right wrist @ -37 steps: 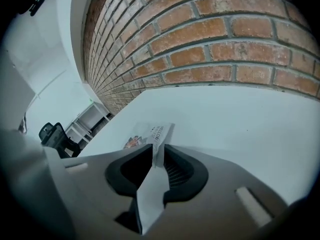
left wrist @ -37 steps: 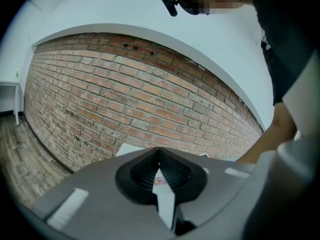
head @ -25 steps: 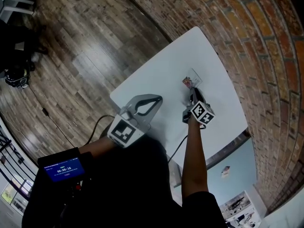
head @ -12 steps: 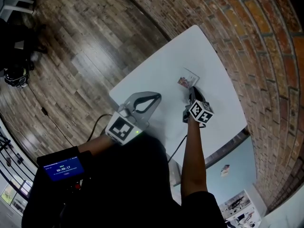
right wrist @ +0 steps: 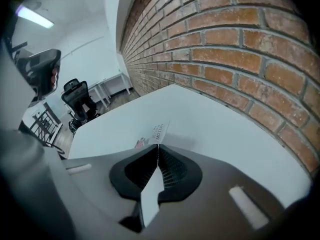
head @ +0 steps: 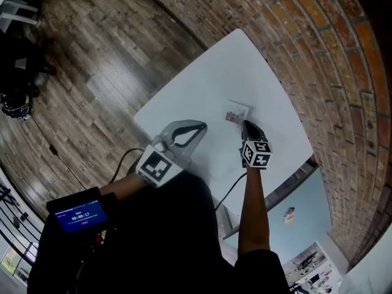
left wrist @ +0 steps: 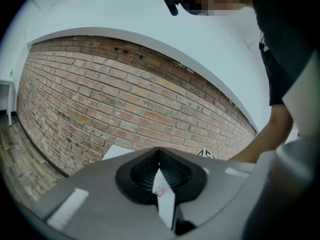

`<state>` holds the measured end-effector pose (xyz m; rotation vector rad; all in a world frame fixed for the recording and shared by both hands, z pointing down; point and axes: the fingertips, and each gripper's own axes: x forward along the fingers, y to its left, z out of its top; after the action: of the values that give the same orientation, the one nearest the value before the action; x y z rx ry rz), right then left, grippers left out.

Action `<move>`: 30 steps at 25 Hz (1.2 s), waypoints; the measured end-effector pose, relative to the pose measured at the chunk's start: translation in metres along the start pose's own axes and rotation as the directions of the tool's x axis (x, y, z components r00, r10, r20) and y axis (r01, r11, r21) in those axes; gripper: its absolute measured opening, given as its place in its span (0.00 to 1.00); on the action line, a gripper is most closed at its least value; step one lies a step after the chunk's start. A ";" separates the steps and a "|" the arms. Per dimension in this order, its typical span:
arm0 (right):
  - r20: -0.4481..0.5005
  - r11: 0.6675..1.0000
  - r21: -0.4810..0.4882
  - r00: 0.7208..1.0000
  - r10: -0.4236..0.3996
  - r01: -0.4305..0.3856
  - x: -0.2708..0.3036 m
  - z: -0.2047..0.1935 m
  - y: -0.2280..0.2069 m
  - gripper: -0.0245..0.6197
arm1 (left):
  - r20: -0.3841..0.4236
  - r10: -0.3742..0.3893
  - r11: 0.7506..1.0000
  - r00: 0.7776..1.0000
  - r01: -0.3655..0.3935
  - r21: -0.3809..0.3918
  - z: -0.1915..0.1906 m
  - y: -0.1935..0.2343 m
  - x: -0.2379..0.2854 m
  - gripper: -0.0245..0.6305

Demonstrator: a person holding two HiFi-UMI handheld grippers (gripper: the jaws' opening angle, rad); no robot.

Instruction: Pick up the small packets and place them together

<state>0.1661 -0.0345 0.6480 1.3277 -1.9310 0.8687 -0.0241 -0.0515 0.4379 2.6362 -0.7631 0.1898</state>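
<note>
Two packets, one in each tool. The left tool (head: 199,126) is clenched on the left packet (left wrist: 163,193). In the left gripper view it is a thin white sliver with a pink print, edge-on between the pressed pads. Its lower end is cut off behind the tool body. From the head view this packet can't be made out at all. The tool sits left of frame centre, tip over the white bench (head: 202,78).

The right tool (head: 246,124) is also clamped, on the right packet (head: 236,112). The right gripper view shows a white strip pinched between the pads. Its printed end, with red marks and some lettering, pokes out past the tips at mid-frame; the lettering is too small to read safely. A shadow lies on the bench just beside that end. Can't tell whether the packet is clear of the surface or brushing it.

In the head view the right packet sits near frame centre, just above the right tool's tip. That tool points up-frame, and a bare forearm (head: 252,207) runs down toward the lower edge.

A brick wall (head: 324,60) fills the upper right and a wood floor (head: 92,48) the upper left. A blue screen (head: 81,215) sits lower left, digits too small. Dark gear (head: 18,97) is cut off at the left edge. An office chair (right wrist: 80,101) shows small and dim at the left of the right gripper view.
</note>
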 end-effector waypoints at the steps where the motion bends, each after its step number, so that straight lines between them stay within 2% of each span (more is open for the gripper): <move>1: -0.008 1.000 -0.025 1.000 0.008 -0.008 -0.005 -0.005 0.000 0.05 | -0.001 0.002 1.000 1.000 -0.002 0.004 -0.001 -0.005 -0.001 0.04; 6: 0.012 0.989 -0.145 1.000 0.021 -0.019 -0.021 -0.001 0.002 0.05 | 0.003 0.019 1.000 1.000 -0.019 0.025 -0.004 -0.012 -0.003 0.04; 10: 0.046 0.972 -0.234 0.999 0.023 -0.012 -0.050 -0.008 0.010 0.05 | -0.021 -0.008 1.000 1.000 0.009 0.025 -0.019 -0.045 -0.005 0.04; 16: 0.125 0.954 -0.298 0.990 0.066 -0.026 -0.072 0.015 0.022 0.05 | -0.032 -0.027 0.997 0.999 0.029 0.068 -0.025 -0.068 0.006 0.04; 22: 0.113 0.884 -0.466 0.989 0.097 -0.034 -0.103 0.031 0.054 0.05 | -0.088 0.016 0.990 0.996 -0.003 0.144 -0.034 -0.060 0.014 0.04; 27: 0.074 0.816 -0.572 0.986 0.146 -0.078 -0.131 0.036 0.081 0.05 | -0.116 -0.041 0.980 0.992 0.062 0.187 -0.033 -0.063 0.026 0.04; 28: 0.066 0.808 -0.583 0.985 0.157 -0.090 -0.135 0.035 0.086 0.05 | -0.127 -0.058 0.978 0.990 0.081 0.191 -0.035 -0.063 0.029 0.08; 29: 0.059 0.800 -0.592 0.985 0.163 -0.097 -0.140 0.035 0.090 0.05 | -0.138 -0.071 0.976 0.988 0.098 0.195 -0.037 -0.063 0.031 0.20; 30: 0.054 0.792 -0.603 0.985 0.164 -0.098 -0.143 0.034 0.093 0.05 | -0.147 -0.079 0.973 0.986 0.109 0.204 -0.040 -0.062 0.031 0.25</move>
<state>0.1150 0.0399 0.4986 0.8696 -2.1492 0.1934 0.0343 -0.0025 0.4611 2.8146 -0.5991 0.4447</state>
